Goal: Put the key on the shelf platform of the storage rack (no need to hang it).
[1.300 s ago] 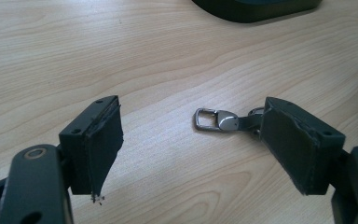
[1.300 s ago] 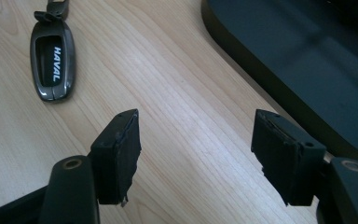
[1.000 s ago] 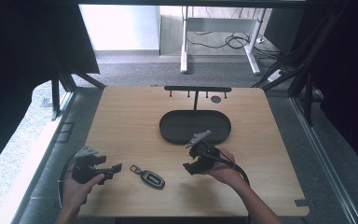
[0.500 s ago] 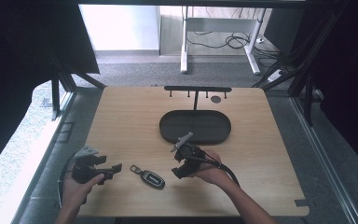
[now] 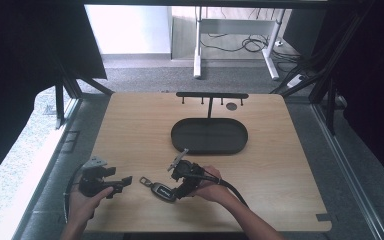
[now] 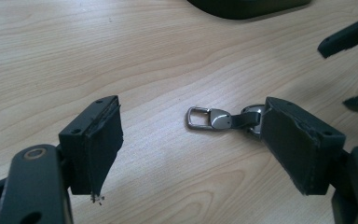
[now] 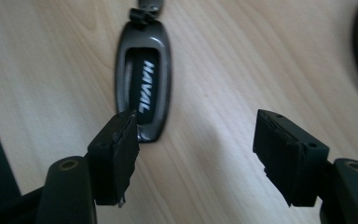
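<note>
A dark grey car key fob (image 5: 163,190) marked HAVAL (image 7: 143,88) lies flat on the wooden table (image 5: 130,130) near its front edge, its metal clasp (image 6: 204,117) pointing left. My right gripper (image 5: 176,187) hovers open just right of the fob, its left jaw over the fob's near end. My left gripper (image 5: 124,183) is open and low at the front left, aimed at the clasp, a short way off from it. In the left gripper view the fob's body sits behind the right jaw, and the right gripper's fingertips (image 6: 347,37) show at the far right edge.
A dark oval tray (image 5: 209,136) sits mid-table behind the fob. Behind it stands a black T-shaped rack with small hooks (image 5: 212,96) and a small dark disc (image 5: 231,106). Cables trail from both grippers toward the front edge.
My right gripper has moved left and toward the front, from beside the tray down to the fob. The left gripper and the fob have stayed put.
</note>
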### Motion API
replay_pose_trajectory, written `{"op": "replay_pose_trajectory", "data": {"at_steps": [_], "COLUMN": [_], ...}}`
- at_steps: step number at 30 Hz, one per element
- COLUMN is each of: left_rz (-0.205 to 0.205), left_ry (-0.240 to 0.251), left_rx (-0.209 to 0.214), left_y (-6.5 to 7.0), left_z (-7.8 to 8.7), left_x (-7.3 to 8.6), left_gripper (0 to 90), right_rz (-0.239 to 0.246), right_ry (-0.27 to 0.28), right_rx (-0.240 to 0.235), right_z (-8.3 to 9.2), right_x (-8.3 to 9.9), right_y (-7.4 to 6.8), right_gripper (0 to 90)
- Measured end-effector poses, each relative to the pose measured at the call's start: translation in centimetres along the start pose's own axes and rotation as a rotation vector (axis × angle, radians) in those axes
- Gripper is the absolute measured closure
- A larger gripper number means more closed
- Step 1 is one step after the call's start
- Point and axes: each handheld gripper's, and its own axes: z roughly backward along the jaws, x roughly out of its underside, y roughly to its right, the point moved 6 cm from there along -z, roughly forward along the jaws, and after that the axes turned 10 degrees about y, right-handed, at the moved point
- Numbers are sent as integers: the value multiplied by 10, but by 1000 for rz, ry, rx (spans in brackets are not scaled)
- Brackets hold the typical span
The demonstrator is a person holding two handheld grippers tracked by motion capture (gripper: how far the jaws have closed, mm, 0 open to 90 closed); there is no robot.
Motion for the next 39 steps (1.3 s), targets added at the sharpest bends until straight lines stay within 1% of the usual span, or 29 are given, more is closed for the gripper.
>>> {"op": "replay_pose_trajectory", "data": {"at_steps": [2, 4, 7, 10, 13, 15, 20, 22, 24, 25, 27, 28, 36, 39], "left_rz": [2, 2, 2, 4, -1, -2, -2, -3, -5, -4, -3, -3, 1, 2], "left_ry": [1, 2, 2, 0, -3, -3, -5, -6, -7, -7, -6, -6, -4, -3], "left_rx": [-1, 0, 0, -1, 1, 2, 1, 3, 4, 5, 3, 3, 4, 4], "left_y": [0, 0, 0, 1, 1, 1, 1, 1, 2, 2, 1, 1, 1, 0], "left_z": [0, 0, 0, 0, 0, 0, -1, -1, -1, -1, -1, -1, -1, 0], "left_x": [0, 0, 0, 0, 0, 0, 1, 1, 1, 1, 1, 1, 1, 1], "left_gripper": [213, 213, 213, 213, 213, 213, 212, 213, 213, 213, 213, 213, 213, 213], "right_rz": [5, 10, 22, 21, 36, 32, 49, 48, 57, 63, 57, 65, 67, 78], "right_ry": [2, -8, -13, -21, -25, -29, -37, -41, -48, -47, -56, -57, -74, -82], "right_rx": [-9, -20, -29, -33, -38, -36, -44, -45, -48, -51, -52, -54, -46, -43], "right_z": [-3, -9, -15, -19, -22, -22, -29, -30, -35, -37, -41, -43, -55, -60], "right_x": [-1, -2, -4, -5, -7, -8, -11, -12, -14, -15, -16, -17, -19, -19], "right_y": [-2, -8, -12, -15, -18, -19, -25, -26, -29, -30, -32, -32, -34, -36], "right_gripper": [313, 313, 313, 314, 314, 314, 314, 314, 314, 314, 314, 314, 319, 329]}}
